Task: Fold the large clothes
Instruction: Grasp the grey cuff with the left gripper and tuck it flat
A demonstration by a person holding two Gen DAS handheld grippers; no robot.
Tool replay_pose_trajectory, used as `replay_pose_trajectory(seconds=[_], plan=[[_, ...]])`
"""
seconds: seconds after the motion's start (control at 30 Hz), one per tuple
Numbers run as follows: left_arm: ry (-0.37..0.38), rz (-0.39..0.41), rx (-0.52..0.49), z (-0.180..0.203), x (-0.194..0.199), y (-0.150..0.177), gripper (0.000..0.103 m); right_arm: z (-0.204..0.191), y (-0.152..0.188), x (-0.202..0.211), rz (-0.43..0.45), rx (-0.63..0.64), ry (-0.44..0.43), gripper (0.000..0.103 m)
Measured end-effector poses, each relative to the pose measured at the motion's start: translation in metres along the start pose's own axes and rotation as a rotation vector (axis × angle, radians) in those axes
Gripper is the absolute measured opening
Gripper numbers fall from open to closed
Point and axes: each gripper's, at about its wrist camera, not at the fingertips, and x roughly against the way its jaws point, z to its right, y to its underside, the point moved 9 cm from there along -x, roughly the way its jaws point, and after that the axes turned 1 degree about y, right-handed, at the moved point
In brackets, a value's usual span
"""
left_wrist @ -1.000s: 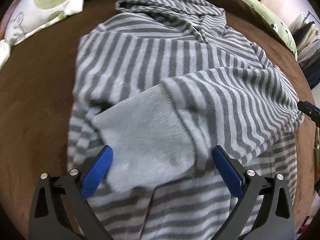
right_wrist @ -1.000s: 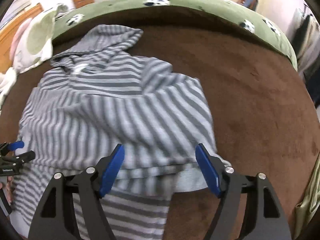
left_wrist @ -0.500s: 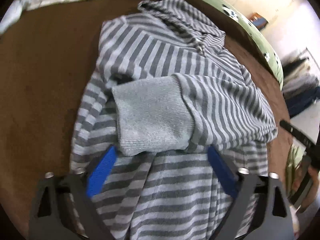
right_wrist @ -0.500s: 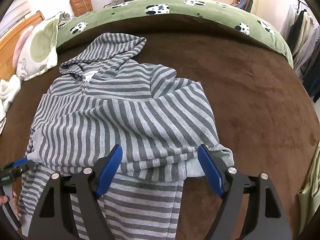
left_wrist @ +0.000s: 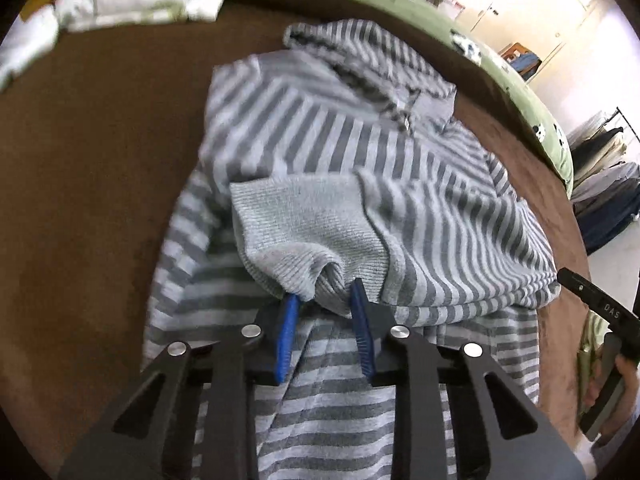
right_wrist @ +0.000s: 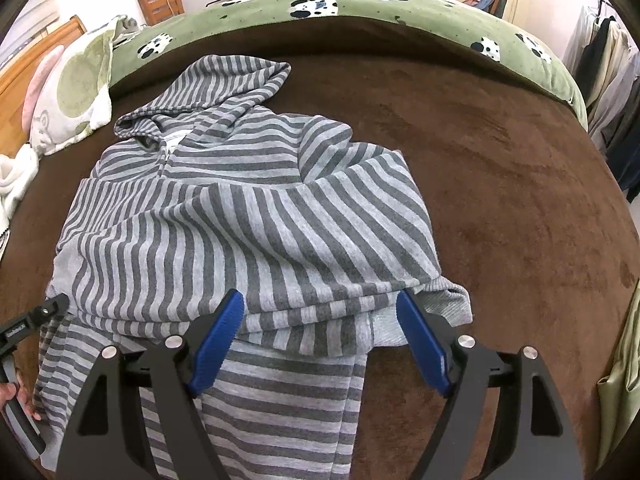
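Note:
A grey striped hoodie (right_wrist: 240, 216) lies on a brown blanket (right_wrist: 500, 184), hood at the far end, both sleeves folded across the body. In the left wrist view the hoodie (left_wrist: 320, 140) fills the middle. My left gripper (left_wrist: 324, 300) is shut on the plain grey ribbed cuff (left_wrist: 304, 232) of the top sleeve, near its lower edge. My right gripper (right_wrist: 320, 312) is open, its blue pads either side of the folded sleeve's lower edge, gripping nothing. The other cuff (right_wrist: 444, 304) pokes out at the right.
A green spotted cover (right_wrist: 360, 4) borders the bed's far side. A pale pillow (right_wrist: 72, 88) lies at the far left. Clothes hang on a rack (right_wrist: 616, 92) at the right. The brown blanket runs bare to the right of the hoodie.
My left gripper moved in and closed on the ribbed cuff, which now bunches between its pads. My right gripper stayed open and barely moved.

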Motion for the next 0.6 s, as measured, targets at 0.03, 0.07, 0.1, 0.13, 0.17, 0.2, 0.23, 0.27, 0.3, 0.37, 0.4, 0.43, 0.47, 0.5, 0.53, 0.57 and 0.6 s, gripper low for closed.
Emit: replay_pose_trajectory(seconds=[0.03,0.07,0.1,0.13,0.17,0.2,0.23,0.27,0.3,0.37,0.4,0.43,0.47,0.5,0.53,0.57,0.6], plan=[[-0.027,0.032,-0.01,0.0,0.008,-0.003,0.029,0.0,-0.001,0.001,0.0,0.0,-0.001,0.078],[-0.044,0.063,-0.019,0.002,0.017,-0.006,0.029,0.0,-0.001,0.002,0.0,0.001,-0.002,0.079],[-0.071,0.089,-0.029,0.004,0.026,-0.008,0.025,0.0,-0.003,0.003,0.001,0.002,-0.004,0.079],[-0.1,0.122,-0.033,0.004,0.038,-0.01,0.018,0.0,-0.004,0.004,0.001,0.003,-0.005,0.08],[-0.125,0.139,-0.023,0.001,0.046,-0.011,0.014,0.0,-0.004,0.004,0.001,0.006,-0.006,0.08],[-0.137,0.149,0.003,-0.005,0.052,-0.009,0.013,0.0,-0.005,0.004,0.001,0.007,-0.008,0.081],[-0.143,0.137,0.027,-0.01,0.053,-0.006,0.013,0.0,-0.006,0.004,0.0,0.009,-0.01,0.081],[-0.151,0.11,0.055,-0.017,0.051,-0.001,0.013,0.0,-0.006,0.003,-0.001,0.011,-0.007,0.081],[-0.156,0.082,0.092,-0.027,0.047,0.006,0.013,0.0,-0.005,0.002,-0.002,0.01,-0.007,0.081],[-0.134,0.031,0.145,-0.039,0.038,0.017,0.02,0.0,-0.005,-0.001,-0.013,0.001,-0.013,0.081],[-0.102,0.017,0.167,-0.042,0.033,0.018,0.046,0.0,-0.005,-0.001,-0.014,0.002,-0.015,0.081],[-0.079,0.008,0.176,-0.043,0.031,0.018,0.075,-0.001,-0.005,-0.002,-0.014,0.006,-0.015,0.081],[-0.051,0.011,0.176,-0.041,0.03,0.015,0.085,-0.001,-0.005,-0.002,-0.013,0.015,-0.012,0.081],[-0.021,0.039,0.153,-0.037,0.032,0.008,0.091,-0.001,-0.005,-0.002,-0.014,0.018,-0.012,0.081],[-0.002,0.058,0.123,-0.031,0.033,0.003,0.093,-0.001,-0.005,-0.003,-0.017,0.02,-0.011,0.081],[0.02,0.054,0.1,-0.026,0.031,-0.001,0.094,-0.001,-0.004,-0.004,-0.021,0.022,-0.009,0.081],[0.037,0.037,0.088,-0.022,0.026,-0.003,0.095,-0.001,-0.004,-0.005,-0.022,0.024,-0.007,0.081]])
